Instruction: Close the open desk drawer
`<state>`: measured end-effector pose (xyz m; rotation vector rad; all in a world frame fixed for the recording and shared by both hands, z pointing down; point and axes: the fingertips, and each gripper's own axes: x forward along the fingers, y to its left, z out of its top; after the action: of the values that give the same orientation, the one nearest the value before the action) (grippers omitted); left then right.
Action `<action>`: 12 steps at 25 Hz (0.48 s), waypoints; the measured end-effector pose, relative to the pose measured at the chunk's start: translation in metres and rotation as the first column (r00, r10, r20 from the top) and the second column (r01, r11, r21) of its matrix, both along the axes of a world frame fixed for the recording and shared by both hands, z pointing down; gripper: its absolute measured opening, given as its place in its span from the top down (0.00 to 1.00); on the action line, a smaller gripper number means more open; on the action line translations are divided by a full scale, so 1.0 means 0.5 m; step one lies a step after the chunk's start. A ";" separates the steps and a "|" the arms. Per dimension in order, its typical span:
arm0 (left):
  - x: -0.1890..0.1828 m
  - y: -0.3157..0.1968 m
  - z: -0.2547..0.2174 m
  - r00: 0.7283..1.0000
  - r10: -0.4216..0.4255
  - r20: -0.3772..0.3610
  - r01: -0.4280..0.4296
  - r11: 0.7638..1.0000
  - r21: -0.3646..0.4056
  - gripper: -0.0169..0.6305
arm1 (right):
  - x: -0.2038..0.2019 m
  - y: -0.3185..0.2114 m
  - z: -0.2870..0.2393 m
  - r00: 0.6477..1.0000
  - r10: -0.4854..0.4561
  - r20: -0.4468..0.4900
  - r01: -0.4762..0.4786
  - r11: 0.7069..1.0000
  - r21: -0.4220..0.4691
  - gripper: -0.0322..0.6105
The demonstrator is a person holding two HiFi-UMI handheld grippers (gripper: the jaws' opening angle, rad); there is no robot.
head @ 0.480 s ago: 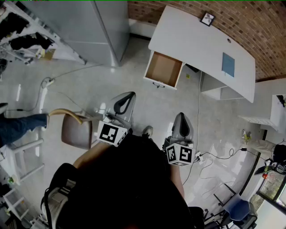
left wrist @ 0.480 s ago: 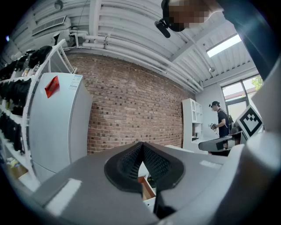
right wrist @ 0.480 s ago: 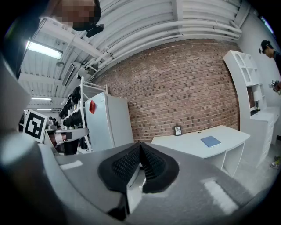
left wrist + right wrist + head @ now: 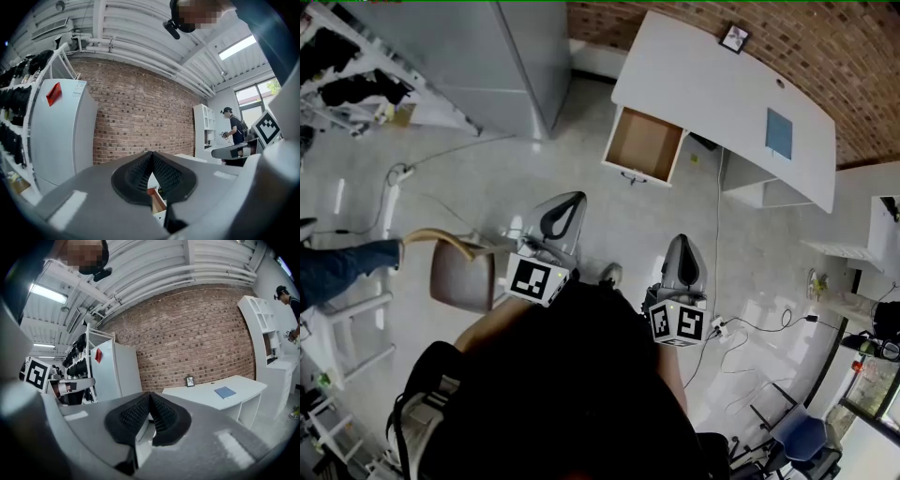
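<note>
Head view is showing the drawer (image 4: 643, 143) hanging open under the white tabletop (image 4: 712, 103) at twelve o'clock, well apart from the left gripper (image 4: 562, 214) and right gripper (image 4: 682, 264), both holding fingers pressed together, empty; closing is not yet beginning.

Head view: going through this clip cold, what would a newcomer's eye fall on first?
The open drawer, its brown inside empty, juts from the white desk at top centre. Below it, near the person's body, the left gripper and the right gripper point towards the desk, jaws shut on nothing, well short of the drawer. A blue book lies on the desk's right part.
</note>
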<state>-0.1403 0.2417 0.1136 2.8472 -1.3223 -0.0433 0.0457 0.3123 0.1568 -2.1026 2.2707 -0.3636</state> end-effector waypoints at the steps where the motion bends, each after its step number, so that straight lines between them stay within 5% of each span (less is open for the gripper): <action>1: -0.001 0.000 0.000 1.000 -0.002 -0.003 0.002 1.000 0.001 0.95 | 0.002 -0.001 0.000 1.000 0.008 0.002 -0.008 1.000 0.004 0.95; 3: -0.003 -0.002 0.001 1.000 -0.005 -0.014 0.005 1.000 -0.002 0.95 | 0.007 -0.002 0.002 1.000 0.019 0.009 -0.019 1.000 0.011 0.93; 4: -0.002 -0.004 0.004 1.000 -0.001 -0.018 0.001 1.000 -0.010 0.96 | 0.009 -0.003 0.002 1.000 0.017 0.014 -0.017 1.000 0.012 0.82; 6: 0.002 -0.009 0.013 1.000 0.017 -0.015 -0.018 0.999 -0.028 0.70 | 0.010 -0.006 0.004 1.000 0.013 0.022 -0.013 1.000 0.010 0.71; 12: -0.002 -0.016 0.020 0.999 0.036 0.001 -0.036 0.999 -0.040 0.72 | 0.010 -0.010 0.005 1.000 0.023 0.011 -0.023 1.000 0.004 0.71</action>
<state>-0.1412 0.2335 0.1238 2.8381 -1.2568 -0.0146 0.0509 0.3072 0.1592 -2.1170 2.2378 -0.3679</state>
